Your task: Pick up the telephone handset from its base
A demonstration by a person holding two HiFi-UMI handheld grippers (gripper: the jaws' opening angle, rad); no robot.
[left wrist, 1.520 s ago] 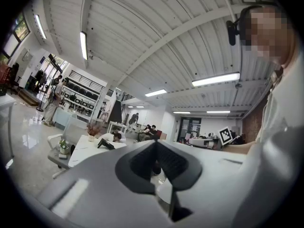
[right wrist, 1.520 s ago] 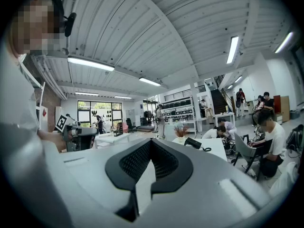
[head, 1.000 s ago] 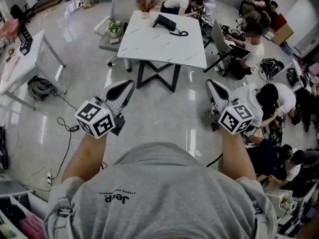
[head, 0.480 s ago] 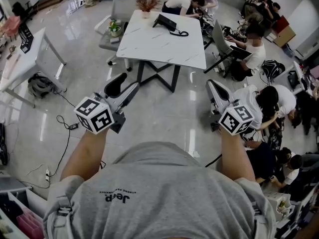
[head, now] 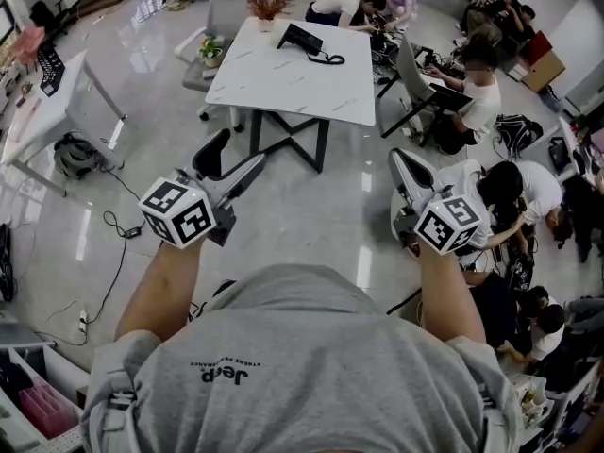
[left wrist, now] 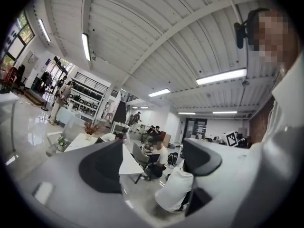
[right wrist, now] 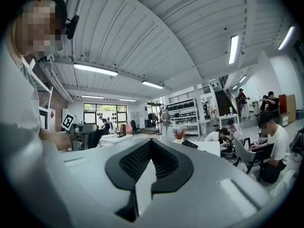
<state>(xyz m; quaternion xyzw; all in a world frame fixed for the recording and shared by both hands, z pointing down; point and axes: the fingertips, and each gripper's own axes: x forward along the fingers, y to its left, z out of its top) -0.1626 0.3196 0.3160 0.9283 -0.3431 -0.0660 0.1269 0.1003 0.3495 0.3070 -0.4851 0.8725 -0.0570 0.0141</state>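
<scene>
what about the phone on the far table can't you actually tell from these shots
- Telephone, head view: too small and far off to make out its parts or how they sit together.
- Right gripper view: it is only a tiny dark wedge on the table, with no detail.

Glossy grey floor (head: pixel 311 206); white table (head: pixel 283 83) ahead; ribbed ceiling (left wrist: pixel 156 42), strip lights (left wrist: pixel 223 76).
</scene>
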